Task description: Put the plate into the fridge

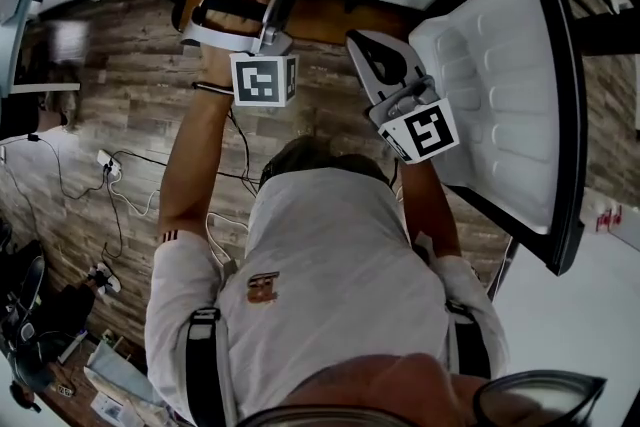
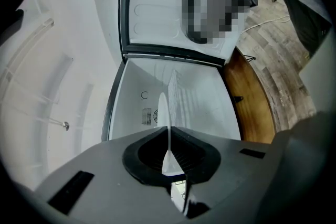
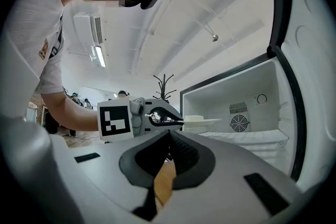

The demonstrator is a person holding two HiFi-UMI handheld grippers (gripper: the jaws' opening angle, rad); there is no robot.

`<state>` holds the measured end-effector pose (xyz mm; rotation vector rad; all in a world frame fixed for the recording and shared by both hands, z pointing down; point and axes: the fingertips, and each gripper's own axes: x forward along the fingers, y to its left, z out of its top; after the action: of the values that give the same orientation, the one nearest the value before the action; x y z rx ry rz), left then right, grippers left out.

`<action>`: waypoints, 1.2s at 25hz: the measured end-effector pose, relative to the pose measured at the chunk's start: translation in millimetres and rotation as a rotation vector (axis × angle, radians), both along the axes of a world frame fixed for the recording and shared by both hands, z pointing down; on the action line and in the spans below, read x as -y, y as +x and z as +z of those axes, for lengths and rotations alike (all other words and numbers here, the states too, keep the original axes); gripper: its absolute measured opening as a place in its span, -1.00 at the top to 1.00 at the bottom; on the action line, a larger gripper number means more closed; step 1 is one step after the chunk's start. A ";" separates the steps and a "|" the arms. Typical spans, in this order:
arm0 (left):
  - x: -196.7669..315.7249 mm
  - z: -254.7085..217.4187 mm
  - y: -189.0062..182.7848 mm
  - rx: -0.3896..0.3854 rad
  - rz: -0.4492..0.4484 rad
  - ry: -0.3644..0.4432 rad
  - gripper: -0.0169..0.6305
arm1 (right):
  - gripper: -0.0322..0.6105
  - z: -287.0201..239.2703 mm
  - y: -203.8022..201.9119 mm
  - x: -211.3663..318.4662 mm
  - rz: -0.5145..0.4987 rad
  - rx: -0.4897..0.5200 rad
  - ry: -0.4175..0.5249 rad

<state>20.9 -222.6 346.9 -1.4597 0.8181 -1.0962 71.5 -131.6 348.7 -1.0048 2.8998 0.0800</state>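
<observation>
- Nearest, white T-shirt [image 1: 330, 265] of the person, both bare arms stretched forward
- Next out, grey right gripper [image 3: 168, 132], jaws pressed together with nothing between them, beside the open white fridge door [image 1: 500, 85]
- Farther, grey left gripper [image 2: 169, 136] clamped on the rim of the round white plate [image 2: 164, 107], held level
- Plate at the mouth of the white fridge compartment [image 3: 252, 107], just above the white wire shelf [image 3: 247, 136]; touching or not, unclear
- Farthest, round fan grille [image 3: 239, 123] on the back wall

Lab-style workroom: plank floor [image 1: 130, 75] strewn with cables [image 1: 120, 205], ceiling air-conditioner [image 3: 89, 29], coat stand [image 3: 165, 86], open fridge [image 3: 273, 86].
</observation>
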 end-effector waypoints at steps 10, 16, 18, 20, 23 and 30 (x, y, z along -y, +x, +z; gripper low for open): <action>55.5 9.5 -29.6 0.016 0.038 0.016 0.86 | 0.80 7.7 -44.9 48.9 0.036 -0.025 0.010; 63.0 5.8 -32.8 0.015 0.063 0.015 0.86 | 0.80 1.9 -55.4 53.9 0.073 -0.032 0.011; 67.1 5.0 -35.3 0.011 0.069 0.011 0.86 | 0.80 -0.4 -60.0 56.1 0.080 -0.041 0.011; 73.1 4.3 -36.9 0.008 0.071 0.011 0.86 | 0.80 -1.1 -63.2 60.6 0.084 -0.049 0.009; 82.7 4.9 -35.0 -0.004 0.070 0.005 0.86 | 0.80 -2.9 -64.1 69.6 0.087 -0.046 0.007; 107.5 17.2 -29.3 0.008 0.028 -0.018 0.86 | 0.80 -2.4 -54.4 93.4 0.058 -0.057 0.002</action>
<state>-8.4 -330.1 364.1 -1.4763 0.7818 -1.0907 17.1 -225.0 346.3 -1.1050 2.9207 0.1174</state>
